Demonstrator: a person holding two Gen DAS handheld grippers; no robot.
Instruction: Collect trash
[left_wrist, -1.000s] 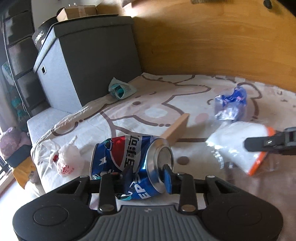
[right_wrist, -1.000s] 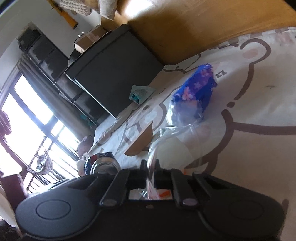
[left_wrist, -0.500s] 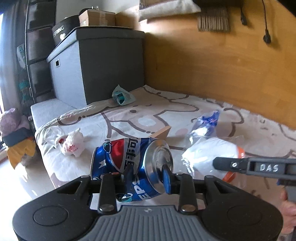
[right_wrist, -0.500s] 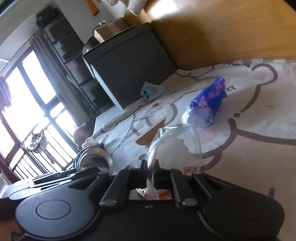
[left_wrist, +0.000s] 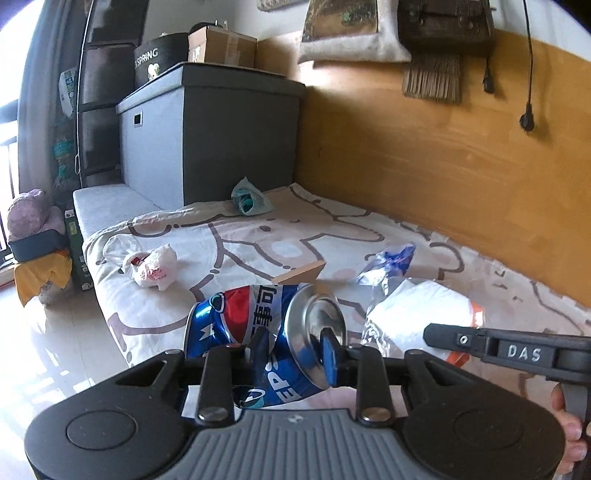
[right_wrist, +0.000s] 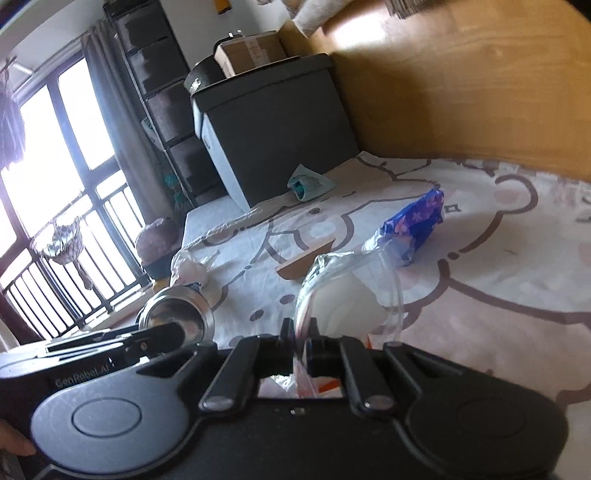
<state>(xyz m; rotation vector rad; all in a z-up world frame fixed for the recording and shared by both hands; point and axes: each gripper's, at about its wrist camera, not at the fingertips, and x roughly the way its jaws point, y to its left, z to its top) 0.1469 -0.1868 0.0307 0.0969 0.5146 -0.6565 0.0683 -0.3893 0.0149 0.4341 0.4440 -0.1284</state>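
- The left gripper (left_wrist: 295, 347) has a dented blue cola can (left_wrist: 258, 332) clamped between its fingers, one pad on the can's silver end and the other on its crushed side; the jaws are closing a little more on it, and the can is clear of the bed.
- The right gripper (right_wrist: 298, 345) is pinched fully together on the edge of a clear plastic bag (right_wrist: 347, 291), which bulges up in front of it with something white and a strip of orange inside.
- In the left wrist view that same bag hangs just right of the can, under the tip of the right gripper, so the two are near each other.
- My reading is that the can is about to go into the bag, which seems to serve as the trash sack; I cannot tell whether its mouth is open wide enough.
- So far two pieces look collected or in hand: the can and whatever white stuff is in the bag.
- Still lying on the bedsheet (left_wrist: 480, 266): a blue shiny wrapper (left_wrist: 388, 258) near the bag, a small piece of brown cardboard (left_wrist: 301, 273) just behind the can, a knotted white bag with red print (left_wrist: 153, 267) near the bed's edge, and a teal packet (left_wrist: 249, 197) by the grey box (left_wrist: 207, 133).
- With four pieces left, the task looks less than half done.
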